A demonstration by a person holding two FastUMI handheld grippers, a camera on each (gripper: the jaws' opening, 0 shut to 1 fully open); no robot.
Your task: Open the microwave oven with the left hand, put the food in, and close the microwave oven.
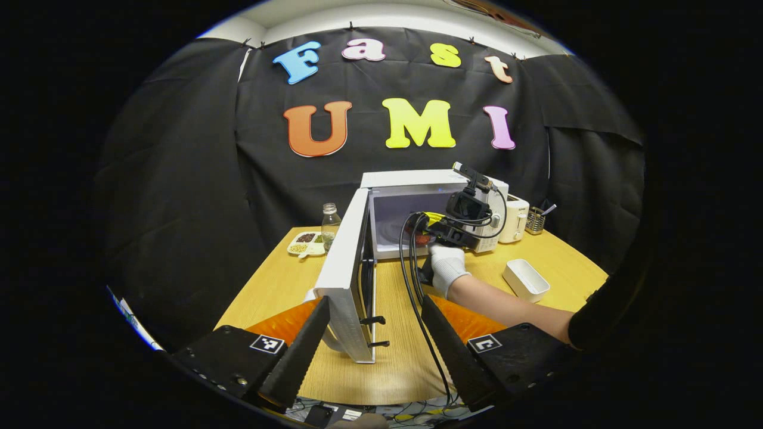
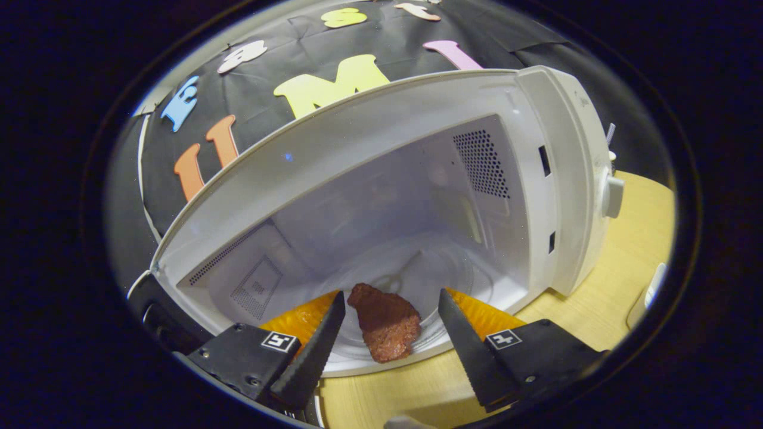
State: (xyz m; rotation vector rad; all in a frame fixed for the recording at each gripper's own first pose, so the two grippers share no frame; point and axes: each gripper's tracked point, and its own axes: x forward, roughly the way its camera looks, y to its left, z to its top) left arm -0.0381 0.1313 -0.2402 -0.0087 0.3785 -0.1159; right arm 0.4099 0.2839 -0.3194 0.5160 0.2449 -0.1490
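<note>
The tabletop (image 1: pixel 280 286) carries the microwave oven (image 1: pixel 417 179), whose door (image 1: pixel 343 268) stands swung wide open. In front of that door the left gripper (image 1: pixel 369 345) hangs with jaws wide, empty. At the oven's mouth the right gripper (image 2: pixel 387 339) has wide jaws too; the food (image 2: pixel 384 322) lies between them on the glass turntable (image 2: pixel 441 280), untouched.

Wooden table (image 1: pixel 411 357): microwave (image 1: pixel 417 179), white box (image 1: pixel 526 279), tray (image 1: pixel 305 243).

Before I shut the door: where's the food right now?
In the right gripper view, the food lies on the glass turntable inside the open microwave, near its front edge, between the open fingers of the right hand-held gripper.
</note>
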